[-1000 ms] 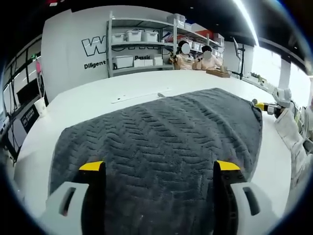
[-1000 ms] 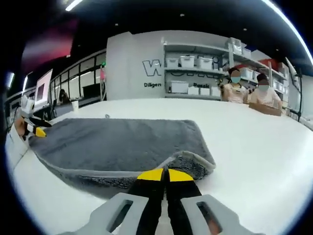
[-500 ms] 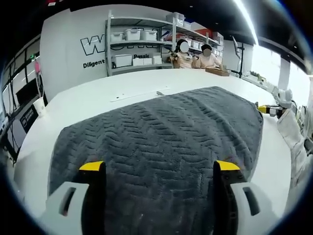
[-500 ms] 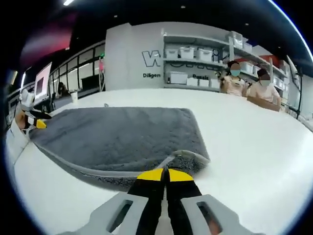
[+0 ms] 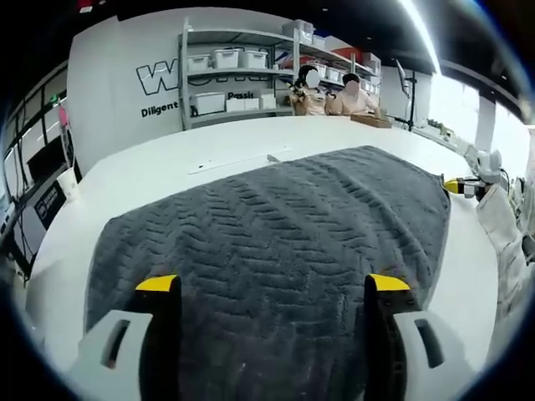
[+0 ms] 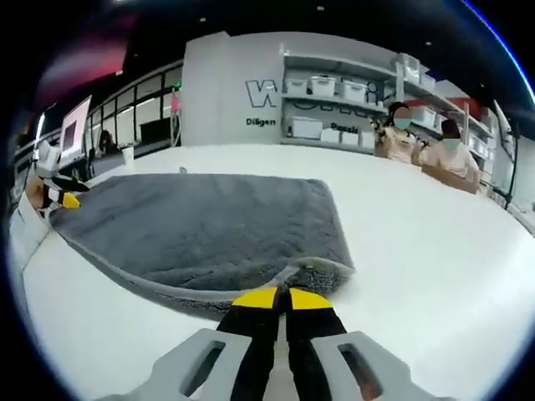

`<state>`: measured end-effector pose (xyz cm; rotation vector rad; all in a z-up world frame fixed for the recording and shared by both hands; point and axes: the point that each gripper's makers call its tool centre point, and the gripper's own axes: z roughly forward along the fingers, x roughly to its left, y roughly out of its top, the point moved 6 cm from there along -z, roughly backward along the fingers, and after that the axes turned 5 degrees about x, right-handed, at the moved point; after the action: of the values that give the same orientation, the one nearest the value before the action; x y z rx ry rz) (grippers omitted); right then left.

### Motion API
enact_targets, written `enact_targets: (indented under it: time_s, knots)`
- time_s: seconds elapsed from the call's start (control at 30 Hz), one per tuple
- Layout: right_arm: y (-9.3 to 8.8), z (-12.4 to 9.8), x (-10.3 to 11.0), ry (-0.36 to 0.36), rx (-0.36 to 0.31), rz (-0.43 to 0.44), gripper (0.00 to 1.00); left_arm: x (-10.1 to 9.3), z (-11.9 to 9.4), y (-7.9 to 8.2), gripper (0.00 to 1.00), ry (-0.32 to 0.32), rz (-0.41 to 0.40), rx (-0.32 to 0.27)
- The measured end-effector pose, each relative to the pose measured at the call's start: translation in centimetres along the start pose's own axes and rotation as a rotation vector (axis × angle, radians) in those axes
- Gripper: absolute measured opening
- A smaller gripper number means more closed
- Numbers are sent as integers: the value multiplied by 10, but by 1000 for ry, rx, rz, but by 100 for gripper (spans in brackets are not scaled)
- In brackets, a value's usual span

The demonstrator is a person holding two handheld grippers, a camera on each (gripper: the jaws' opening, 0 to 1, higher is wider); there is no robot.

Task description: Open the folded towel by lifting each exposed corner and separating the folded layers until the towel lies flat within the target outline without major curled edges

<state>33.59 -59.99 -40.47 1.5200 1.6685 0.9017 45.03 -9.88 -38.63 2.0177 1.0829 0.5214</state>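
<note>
In the right gripper view, the right gripper (image 6: pixel 278 298) has its yellow-tipped jaws pressed together at the near edge of the grey towel (image 6: pixel 213 230); they seem clamped on the hem, though the pinch point itself is hidden. Just beyond the tips that corner is curled up and folded back. In the left gripper view, the left gripper (image 5: pixel 273 284) has its jaws wide apart, holding nothing, poised over the towel (image 5: pixel 276 234). The towel is spread across the white table (image 5: pixel 159 171) and looks mostly unfolded and flat. No target outline is clear, apart from a pale strip (image 5: pixel 238 159) past the far edge. I judge the task nearly done: flattening the curled corner is left
</note>
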Motion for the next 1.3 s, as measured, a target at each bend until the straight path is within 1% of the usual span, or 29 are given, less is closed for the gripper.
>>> enact_targets:
  time_s: [0.07,0.17,0.27,0.33,0.37,0.4,0.47,0.5,0.53,0.6,0.67,0.73,0.8,0.83,0.87,0.9,0.97,1.07,1.1,1.17,1.3]
  knots:
    - [2,-4,-1,-15,-14,12,2,0,0,-1,89,1,-1,2]
    - [5,-14,-5,-54,-29,33,12,1,-1,-1,89,6,-3,2]
    - [6,-22,-7,-66,-36,47,19,1,-1,-1,89,7,-3,1]
    - [13,-27,-6,-58,-88,93,31,1,-1,-1,89,6,-1,2]
    - [13,-30,-6,-47,-90,106,35,1,-1,-1,89,5,-1,3]
    - [14,-32,-6,-46,-91,99,37,1,-1,-2,89,5,-2,4]
    - [16,-33,-8,-62,-96,94,35,0,-1,-2,89,5,1,5]
    - [17,-32,-11,-84,-99,98,34,0,-1,-2,89,5,1,5]
    - [18,-31,-13,-94,-102,106,34,0,-1,-2,89,4,1,5]
    - [20,-28,-16,-100,-101,119,37,-1,-1,-2,89,4,2,4]
    - [25,-22,-16,-111,-117,121,40,-1,-1,-2,89,4,2,4]
    - [29,-14,-12,-112,-99,69,36,-1,-1,-2,89,3,1,6]
    - [33,-6,-13,-140,-83,-2,32,-1,-1,-3,89,4,3,7]
    - [35,-2,-11,-152,-64,-75,30,-1,-1,-2,89,3,3,8]
    - [35,1,-9,-152,-44,-107,29,-1,-1,-2,89,3,3,8]
    - [34,5,-4,-135,-19,-140,29,0,-1,-2,89,3,4,8]
    - [27,9,1,-90,29,-122,30,0,-1,-2,89,4,3,11]
    - [20,9,-1,-81,50,-110,27,1,-1,-3,89,7,4,16]
    - [16,8,-4,-93,57,-97,26,1,0,-3,89,8,5,19]
    - [10,2,-7,-86,51,-60,26,1,0,-3,89,11,9,23]
    - [6,-5,-10,-77,50,-42,25,0,0,-3,89,13,16,29]
